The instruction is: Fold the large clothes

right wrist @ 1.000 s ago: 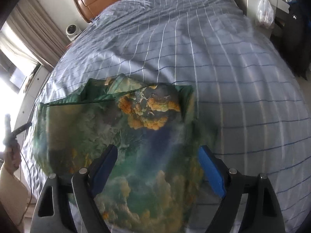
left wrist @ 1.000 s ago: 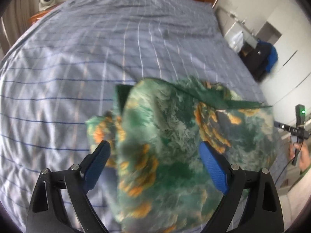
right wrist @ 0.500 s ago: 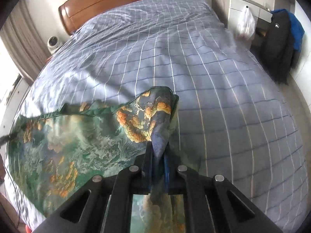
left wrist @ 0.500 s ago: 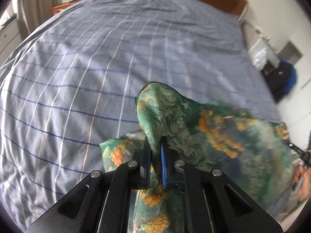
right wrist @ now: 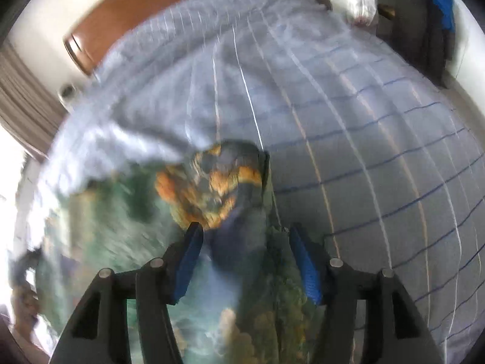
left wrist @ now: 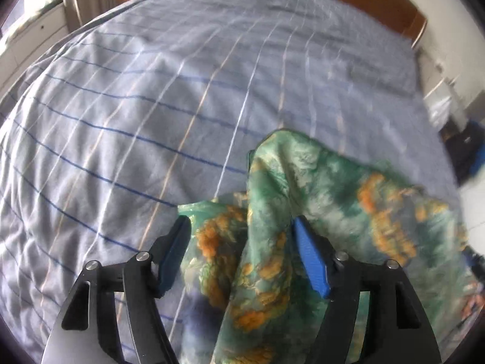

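Opening, both tools straddle garment (left wrist: pixel 272 212) folds; bedspread (left wrist: pixel 151 106) lies bare beyond.

The left gripper (left wrist: pixel 241 251) points steeply down, its black frame filling the bottom of the left wrist view from seven to five o'clock. Its jaws have just been opening and stand apart, with a ridge of cloth rising between them; the blue pad at four o'clock lies just beside that cloth, while the dark pad at eight o'clock stands clear of it.

The right gripper (right wrist: pixel 244 257) tilts down likewise, its frame spread along the bottom of the right wrist view. Its jaws have also just been opening and stand apart, with cloth between the blue pads. The view is blurred, so contact cannot be told.
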Tool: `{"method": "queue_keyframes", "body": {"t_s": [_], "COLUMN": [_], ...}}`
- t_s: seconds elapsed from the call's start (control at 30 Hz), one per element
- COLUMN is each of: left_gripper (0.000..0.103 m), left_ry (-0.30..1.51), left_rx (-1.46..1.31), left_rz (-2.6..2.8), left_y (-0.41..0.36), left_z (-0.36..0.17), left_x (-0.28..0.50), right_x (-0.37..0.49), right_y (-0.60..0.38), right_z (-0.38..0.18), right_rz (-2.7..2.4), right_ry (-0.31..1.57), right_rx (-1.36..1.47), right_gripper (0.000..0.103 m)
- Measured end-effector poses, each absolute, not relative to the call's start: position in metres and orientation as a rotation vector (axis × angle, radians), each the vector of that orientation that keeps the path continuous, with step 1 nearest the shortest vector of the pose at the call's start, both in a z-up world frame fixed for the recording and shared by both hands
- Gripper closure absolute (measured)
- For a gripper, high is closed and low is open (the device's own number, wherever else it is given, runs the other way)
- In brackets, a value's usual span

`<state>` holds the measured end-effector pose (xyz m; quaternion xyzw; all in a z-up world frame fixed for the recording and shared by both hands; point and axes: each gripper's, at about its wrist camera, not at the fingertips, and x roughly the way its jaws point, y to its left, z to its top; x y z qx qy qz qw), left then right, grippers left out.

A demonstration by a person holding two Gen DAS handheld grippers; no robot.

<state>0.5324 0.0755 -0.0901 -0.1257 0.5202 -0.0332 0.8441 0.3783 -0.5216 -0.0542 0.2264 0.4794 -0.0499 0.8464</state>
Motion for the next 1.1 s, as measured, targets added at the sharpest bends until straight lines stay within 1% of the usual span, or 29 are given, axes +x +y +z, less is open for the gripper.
{"method": "queue_keyframes", "body": {"t_s": [0.07, 0.13, 0.2, 0.23, 0.3, 0.4, 0.5, 0.53, 0.57, 0.6, 0.63, 0.7, 0.73, 0.77, 0.87, 0.93, 1.0, 1.1], "left_gripper": [0.031, 0.028, 0.022, 0.020, 0.013, 0.013, 0.013, 0.012, 0.008, 0.007, 0.007, 0.008, 0.009, 0.013, 0.013, 0.012, 0.011, 0.011], "left_ry": [1.065, 1.022, 0.983, 0.960, 0.927, 0.954, 1.075, 1.109, 1.131, 1.150, 1.150, 1.126, 1.115, 1.100, 0.997, 0.949, 0.940, 0.939], "left_rx": [-0.302, -0.304, -0.265, -0.223, -0.152, -0.055, -0.031, -0.086, -0.149, -0.220, -0.274, -0.285, -0.262, -0.232, -0.129, -0.108, -0.125, -0.113], "left_rz": [-0.101, -0.165, -0.239, -0.282, -0.345, -0.364, -0.266, -0.244, -0.226, -0.217, -0.212, -0.189, -0.188, -0.191, -0.219, -0.260, -0.318, -0.389], "left_y": [0.082, 0.082, 0.077, 0.072, 0.063, 0.052, 0.054, 0.062, 0.071, 0.078, 0.083, 0.083, 0.080, 0.077, 0.064, 0.050, 0.031, -0.006], "left_z": [-0.070, -0.046, -0.027, -0.020, -0.019, -0.046, -0.098, -0.113, -0.123, -0.129, -0.130, -0.121, -0.113, -0.104, -0.068, -0.049, -0.038, -0.038], "left_x": [0.524, 0.508, 0.484, 0.465, 0.435, 0.407, 0.420, 0.429, 0.437, 0.444, 0.447, 0.448, 0.447, 0.445, 0.436, 0.439, 0.447, 0.465], "right_x": [0.368, 0.359, 0.346, 0.337, 0.316, 0.291, 0.284, 0.288, 0.292, 0.295, 0.297, 0.299, 0.299, 0.300, 0.298, 0.300, 0.310, 0.333], "right_y": [-0.522, -0.515, -0.503, -0.495, -0.475, -0.446, -0.437, -0.442, -0.449, -0.457, -0.461, -0.461, -0.458, -0.455, -0.446, -0.437, -0.420, -0.394], "right_z": [-0.031, -0.010, 0.008, 0.016, 0.022, 0.011, -0.028, -0.047, -0.062, -0.075, -0.081, -0.078, -0.073, -0.067, -0.038, -0.017, -0.001, 0.002], "right_rz": [-0.084, -0.050, 0.027, 0.079, 0.191, 0.320, 0.286, 0.224, 0.188, 0.163, 0.147, 0.127, 0.119, 0.114, 0.103, 0.128, 0.198, 0.323], "right_ry": [0.964, 0.946, 0.936, 0.935, 0.948, 0.986, 1.067, 1.103, 1.117, 1.122, 1.119, 1.092, 1.088, 1.086, 1.035, 0.981, 0.947, 0.939], "right_rx": [0.452, 0.413, 0.402, 0.399, 0.398, 0.401, 0.408, 0.419, 0.445, 0.495, 0.523, 0.556, 0.542, 0.526, 0.465, 0.430, 0.454, 0.503], "right_gripper": [0.043, 0.043, 0.043, 0.043, 0.042, 0.041, 0.041, 0.045, 0.049, 0.056, 0.058, 0.056, 0.053, 0.052, 0.048, 0.045, 0.044, 0.044]}}
